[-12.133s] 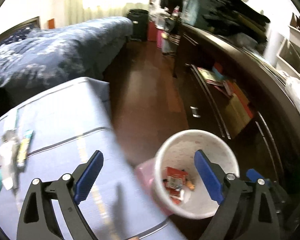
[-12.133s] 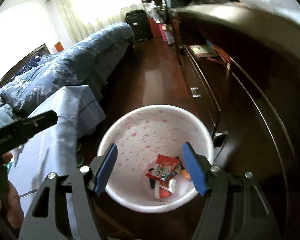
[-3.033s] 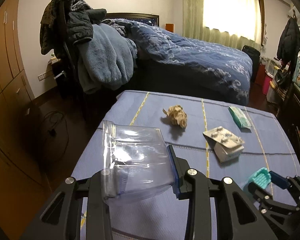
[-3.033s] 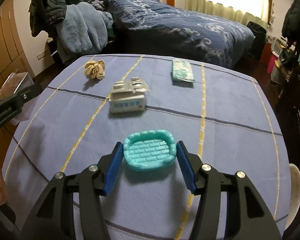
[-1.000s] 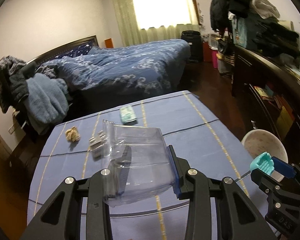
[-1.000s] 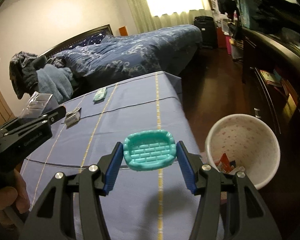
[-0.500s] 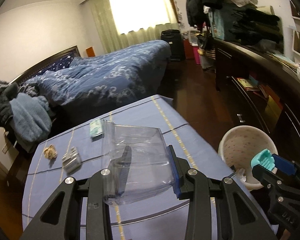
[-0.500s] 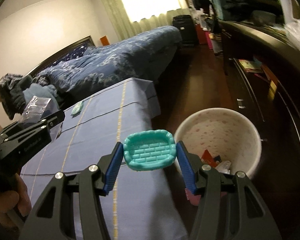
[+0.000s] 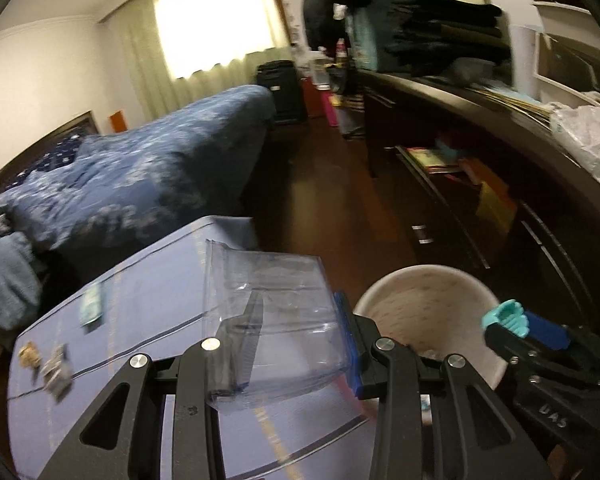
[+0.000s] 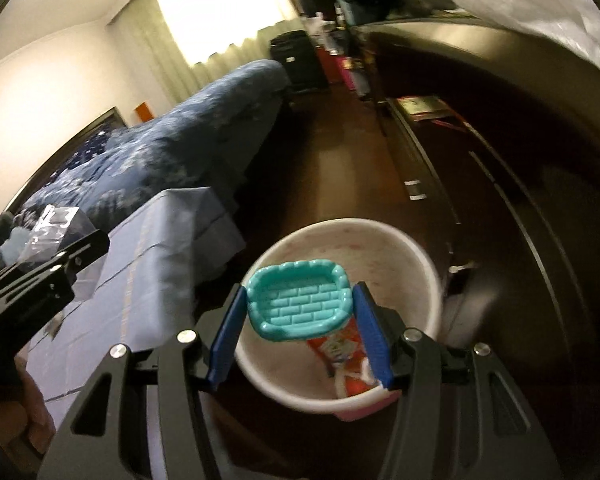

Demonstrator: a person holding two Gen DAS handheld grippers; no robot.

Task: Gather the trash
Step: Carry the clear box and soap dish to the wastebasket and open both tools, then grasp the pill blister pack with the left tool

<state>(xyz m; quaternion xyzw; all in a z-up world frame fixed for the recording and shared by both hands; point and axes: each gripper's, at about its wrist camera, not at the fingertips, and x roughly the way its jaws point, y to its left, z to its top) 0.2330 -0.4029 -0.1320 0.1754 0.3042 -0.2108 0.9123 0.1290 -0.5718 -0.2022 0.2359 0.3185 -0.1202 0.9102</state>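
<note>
My right gripper (image 10: 300, 312) is shut on a teal brick-patterned tray (image 10: 298, 306) and holds it over the white speckled bin (image 10: 424, 268) on the dark floor. Red wrappers (image 10: 342, 350) lie in the bin's bottom. My left gripper (image 9: 278, 336) is shut on a crumpled clear plastic zip bag (image 9: 272, 320) above the table's near corner, left of the bin (image 9: 428, 304). The right gripper with the teal tray (image 9: 506, 318) shows at the right of the left wrist view. The left gripper and its bag (image 10: 56, 228) show at the left of the right wrist view.
On the blue tablecloth (image 9: 148, 292) lie a teal packet (image 9: 92, 306), a pill box with a blister pack (image 9: 56, 368) and a crumpled brown wad (image 9: 28, 354). A bed (image 9: 148, 160) stands behind the table. A dark cabinet (image 9: 480, 184) runs along the right, close to the bin.
Both grippers have swung right, off the table toward the bin. The teal tray now hangs over the bin's mouth. The clear bag has come nearer to the bin. Both grips are unchanged.
</note>
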